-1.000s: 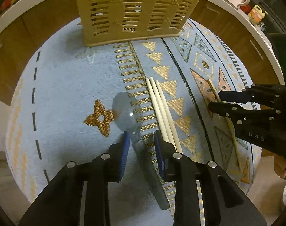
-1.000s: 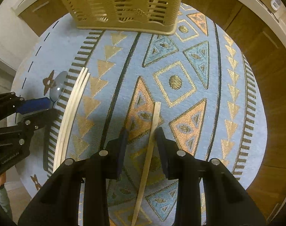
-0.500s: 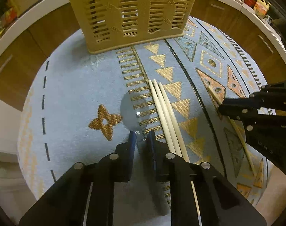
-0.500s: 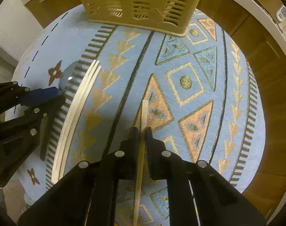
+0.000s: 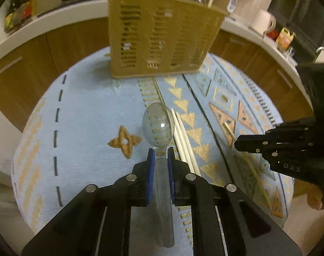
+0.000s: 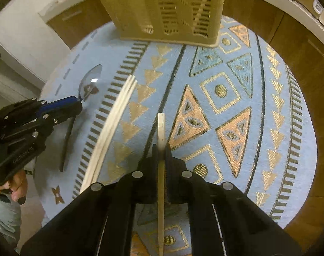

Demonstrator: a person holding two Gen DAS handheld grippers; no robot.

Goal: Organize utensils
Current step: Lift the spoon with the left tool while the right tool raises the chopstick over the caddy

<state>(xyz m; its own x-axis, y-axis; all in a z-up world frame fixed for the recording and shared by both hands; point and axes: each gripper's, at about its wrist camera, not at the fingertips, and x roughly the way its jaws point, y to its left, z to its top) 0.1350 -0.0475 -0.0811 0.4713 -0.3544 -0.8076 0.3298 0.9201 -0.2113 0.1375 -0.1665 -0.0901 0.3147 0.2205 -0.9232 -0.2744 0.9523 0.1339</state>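
Pinching the clear spoon (image 5: 158,125) by its neck, the left tool (image 5: 161,155) has its blue pads pressed against the handle, which runs back between the fingers. A second ago that tool was spread around the spoon as it lay flat on the cloth; half a second ago it had closed. Now the bowl sits raised and angled forward, overlapping the tips of the chopsticks (image 5: 184,143) that lie just to its right on the cloth (image 5: 87,115).

The right tool (image 6: 161,149) is clamped on a single flat wooden stick (image 6: 161,128), whose pale end juts forward past the fingertips while the rest passes back under the tool. A second ago its fingers stood apart on either side of the stick; now they are shut on it, and the stick looks lifted off the cloth, though how far I cannot tell.

The basket (image 5: 162,40) stands upright at the far edge of the round table, well apart from both tools. It looks smaller and further off in the left view than before, with the kitchen counter behind it now in sight. In the right view the three chopsticks lie together, unmoved, between the two tools.
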